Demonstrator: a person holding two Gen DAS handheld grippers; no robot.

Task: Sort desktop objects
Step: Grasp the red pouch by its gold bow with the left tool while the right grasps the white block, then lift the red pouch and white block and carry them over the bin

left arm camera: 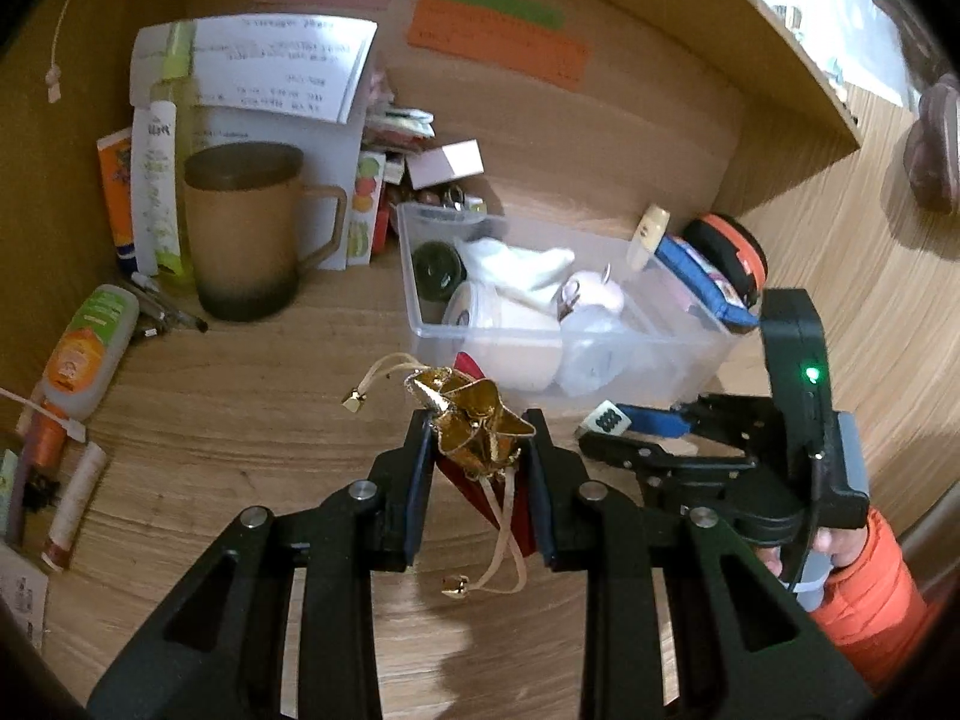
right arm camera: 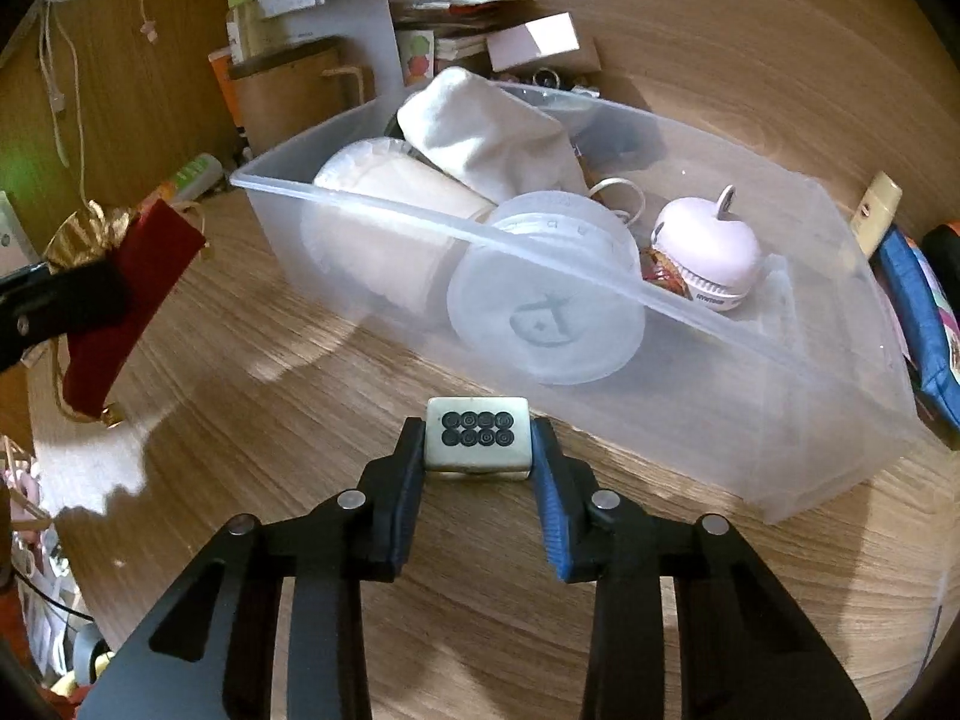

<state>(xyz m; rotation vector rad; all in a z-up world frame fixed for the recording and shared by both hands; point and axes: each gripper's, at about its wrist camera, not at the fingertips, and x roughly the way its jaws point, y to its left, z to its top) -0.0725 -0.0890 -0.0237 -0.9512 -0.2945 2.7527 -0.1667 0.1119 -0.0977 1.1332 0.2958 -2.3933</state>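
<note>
Left gripper (left arm camera: 480,438) tilted down, raised off desk (left arm camera: 252,420), jaws narrow, clamped on gold-and-red drawstring pouch (left arm camera: 474,426); cords dangle below. Right gripper (right arm camera: 478,450) pitched steeply down, low at desk, pads pressing white mahjong tile (right arm camera: 478,435) from both sides, tile just before clear plastic bin (right arm camera: 750,396). Orange sleeve (left arm camera: 870,588) behind right tool. Bin holds white cup, cloth, pink apple-shaped gadget (right arm camera: 711,252). Brown mug (left arm camera: 246,228) farther left.

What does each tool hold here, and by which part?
Left tool: gold-and-red ornament, pinched at its gold star. Right tool: white tile, gripped by its two side edges.
</note>
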